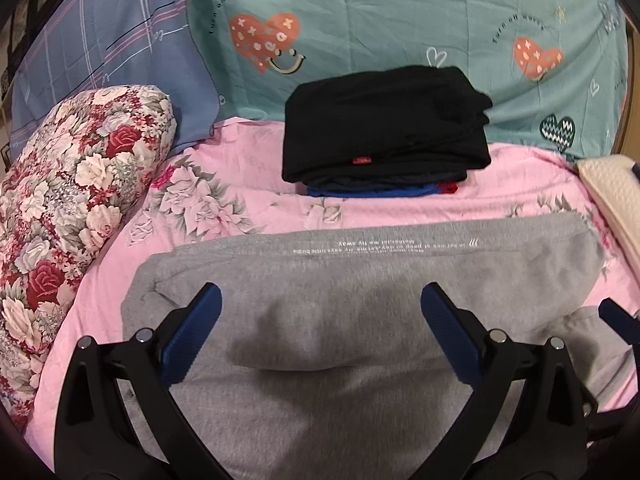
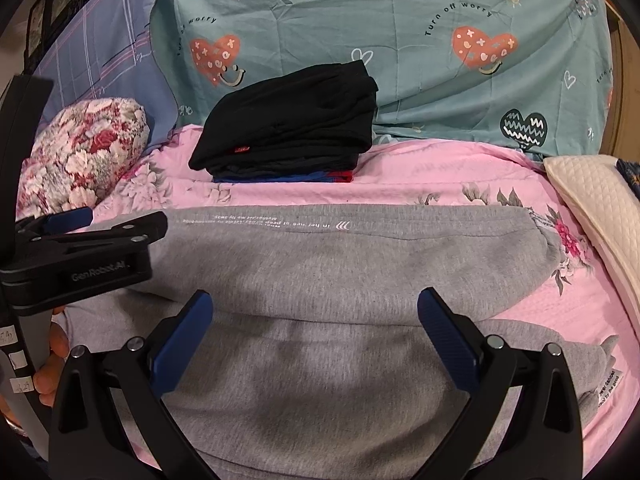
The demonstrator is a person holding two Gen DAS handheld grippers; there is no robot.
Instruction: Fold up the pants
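Both the left gripper [image 1: 320, 330] and right gripper [image 2: 314, 330] hover spread wide, empty, over the folded grey fleece pants [image 2: 320, 280] on the pink floral bedspread [image 2: 440, 188]. Only the right view shows the left gripper's "GenRobot.AI" body and "Turn off worry" on the teal heart-print sheet [image 2: 360, 12] beyond.

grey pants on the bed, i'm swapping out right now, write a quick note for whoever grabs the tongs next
Left tongs: open, holding nothing, over the grey sweatpants.
Right tongs: open, holding nothing, over the same pants.
The sweatpants lie across the pink floral bedsheet, already folded at least once, a layer lying on top; cuffs at the right.
Behind them is a stack of folded dark clothes, black on top.
Left: probably another fold, then perhaps onto the stack.
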